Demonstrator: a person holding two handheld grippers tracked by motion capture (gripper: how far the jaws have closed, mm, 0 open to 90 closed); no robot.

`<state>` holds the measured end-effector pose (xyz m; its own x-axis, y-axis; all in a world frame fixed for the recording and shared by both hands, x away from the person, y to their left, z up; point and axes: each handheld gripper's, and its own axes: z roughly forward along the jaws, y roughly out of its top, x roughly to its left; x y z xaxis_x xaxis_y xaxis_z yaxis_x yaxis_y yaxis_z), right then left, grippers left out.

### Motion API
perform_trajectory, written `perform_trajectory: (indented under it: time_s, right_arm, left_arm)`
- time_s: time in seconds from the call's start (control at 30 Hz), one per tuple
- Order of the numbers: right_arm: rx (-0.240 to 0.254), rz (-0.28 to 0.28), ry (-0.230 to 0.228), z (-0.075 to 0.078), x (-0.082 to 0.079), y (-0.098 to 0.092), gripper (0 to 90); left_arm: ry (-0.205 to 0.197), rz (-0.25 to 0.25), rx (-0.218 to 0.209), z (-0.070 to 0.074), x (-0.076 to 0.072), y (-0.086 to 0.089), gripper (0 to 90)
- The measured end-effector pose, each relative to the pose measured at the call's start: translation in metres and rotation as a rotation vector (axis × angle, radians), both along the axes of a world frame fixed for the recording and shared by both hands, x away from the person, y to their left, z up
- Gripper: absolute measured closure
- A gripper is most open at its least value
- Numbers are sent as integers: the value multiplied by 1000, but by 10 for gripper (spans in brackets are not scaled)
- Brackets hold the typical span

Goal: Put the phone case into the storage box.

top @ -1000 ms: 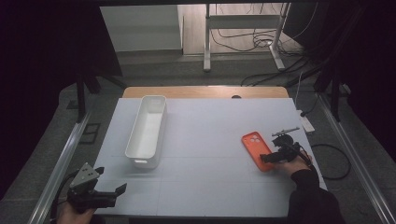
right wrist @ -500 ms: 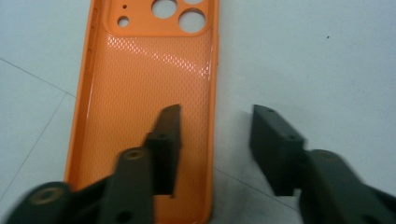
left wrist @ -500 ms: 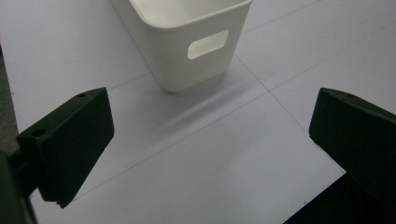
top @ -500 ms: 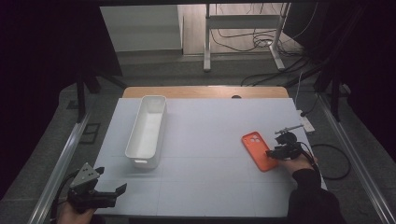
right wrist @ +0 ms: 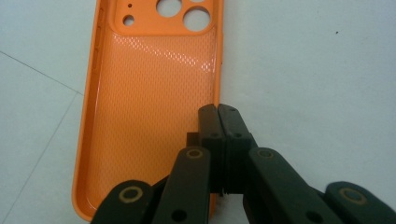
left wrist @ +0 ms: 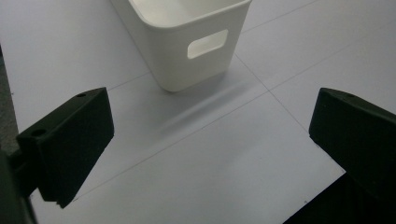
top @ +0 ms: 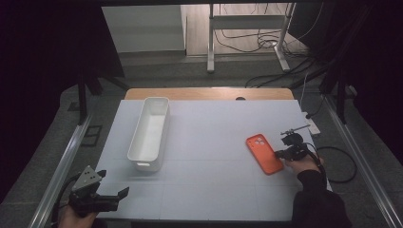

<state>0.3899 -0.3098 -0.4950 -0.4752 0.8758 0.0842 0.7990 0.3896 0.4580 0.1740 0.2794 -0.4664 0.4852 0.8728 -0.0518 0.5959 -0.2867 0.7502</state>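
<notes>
Two grippers work over a white table (top: 214,142) that bears no readable writing, and neither the case nor the bin shows a brand or label. An orange phone case (top: 264,153) lies flat on the table's right side, its hollow inside facing up and its camera cut-outs at the far end. The right gripper view reveals what the high view cannot: a fine dotted texture inside the case, three round camera openings with a smaller hole beside them, and the case's right rim pinched between the jaws of the right gripper (right wrist: 218,112), which are pressed together on that edge about midway along its length. In the high view the right gripper (top: 285,153) sits just beside the case's right edge, held low by a hand in a dark sleeve coming from the bottom right. A long white plastic bin (top: 149,133) stands on the left half, well apart from the case; the left gripper view shows its oval handle slot. The left gripper (top: 111,199) hovers at the near left corner, jaws spread wide and holding nothing, pointed toward the bin.
</notes>
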Motion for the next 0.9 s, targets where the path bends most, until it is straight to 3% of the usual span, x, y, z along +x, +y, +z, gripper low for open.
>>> perform_trajectory:
  time_s: [0.43, 0.9]
  right_arm:
    - [8, -10, -30, 7, -4, 2, 893]
    - [53, 14, -123, 25, -16, 4, 893]
  left_arm:
    - [12, 0, 5, 0, 1, -1, 20]
    - [18, -4, -46, 0, 2, 5, 5]
